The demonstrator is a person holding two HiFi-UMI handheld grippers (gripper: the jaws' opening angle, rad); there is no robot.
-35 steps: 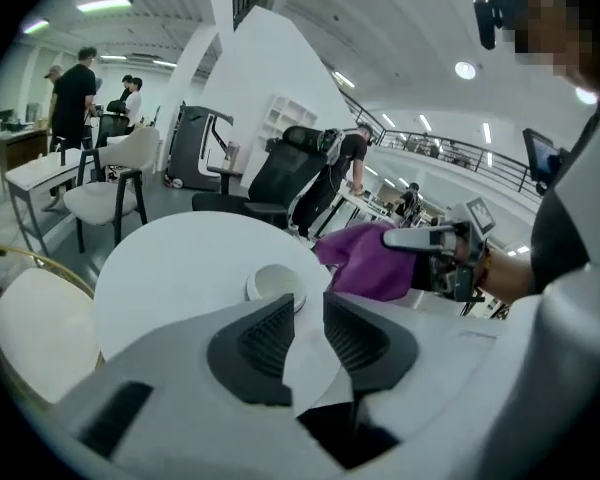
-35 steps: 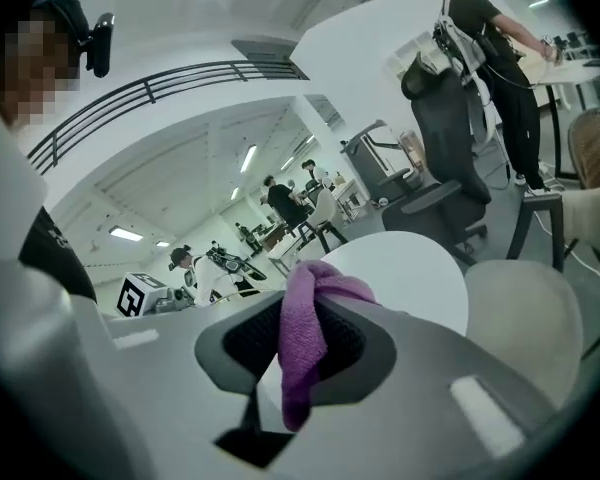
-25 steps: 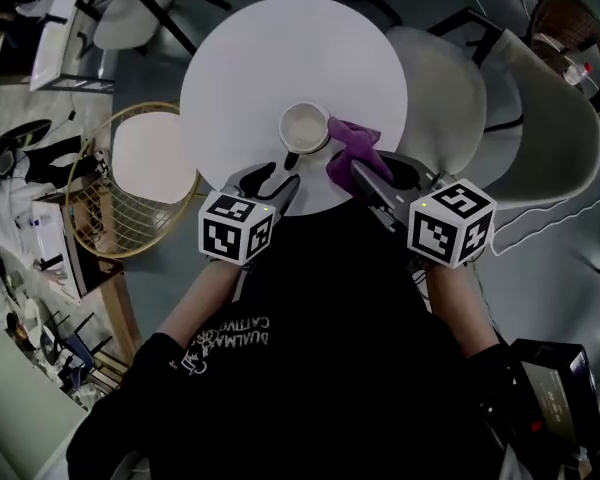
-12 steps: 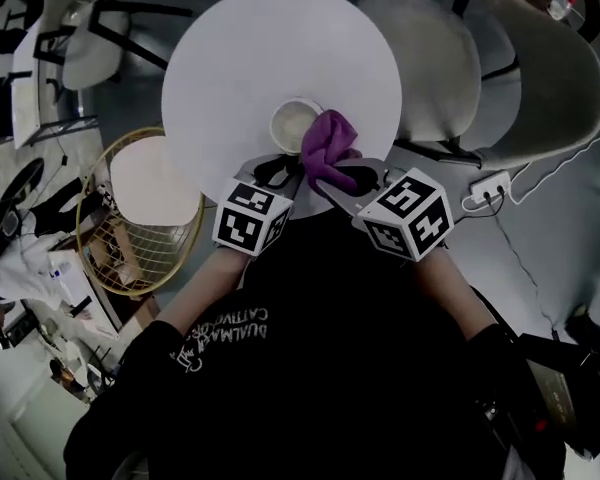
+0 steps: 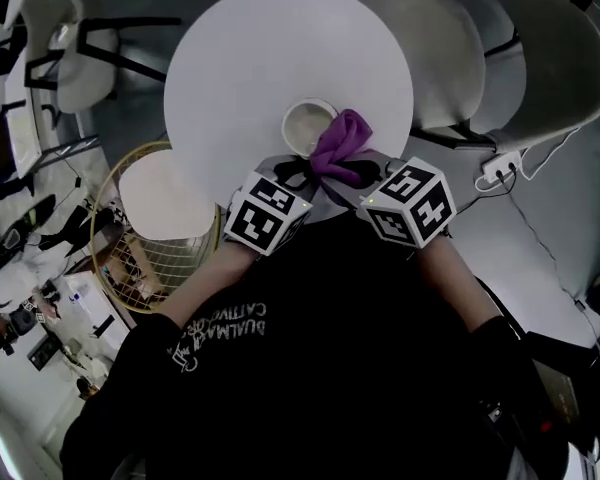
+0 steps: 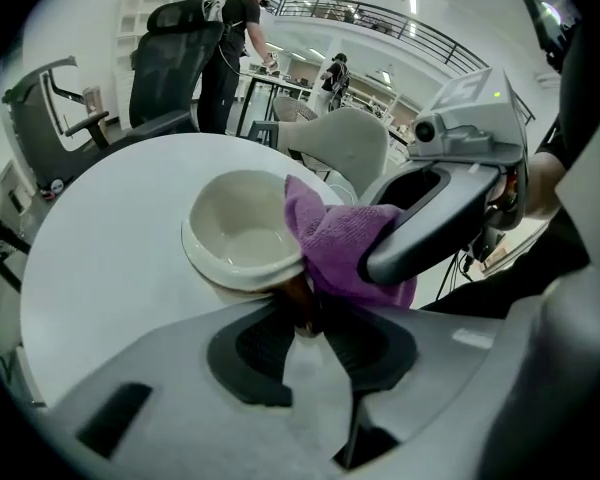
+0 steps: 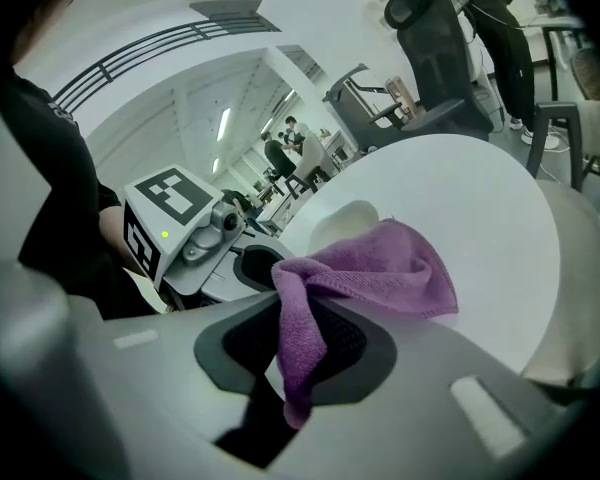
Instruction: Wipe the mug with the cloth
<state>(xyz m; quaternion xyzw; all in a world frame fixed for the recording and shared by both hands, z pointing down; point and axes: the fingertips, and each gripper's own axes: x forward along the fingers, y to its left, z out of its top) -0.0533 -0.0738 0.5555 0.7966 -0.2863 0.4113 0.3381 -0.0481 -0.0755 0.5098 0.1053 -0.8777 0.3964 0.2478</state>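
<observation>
Cloth (image 5: 342, 140) reached mug (image 5: 302, 126) | left hand-held gripper (image 6: 306, 316) closing on handle (image 6: 299, 296) hidden overhead

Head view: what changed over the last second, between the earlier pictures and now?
The right gripper carried the purple cloth leftward, from beside the mug to against its rim. The left gripper moved in on the mug's handle; its jaws are closing with the handle between them. Unchanged: the mug stands upright on the round white table, and the right gripper has kept its hold on the cloth.

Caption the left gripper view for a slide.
Left hand-held gripper, jaws closing around mug handle; right hand-held gripper holds purple cloth at rim.
</observation>
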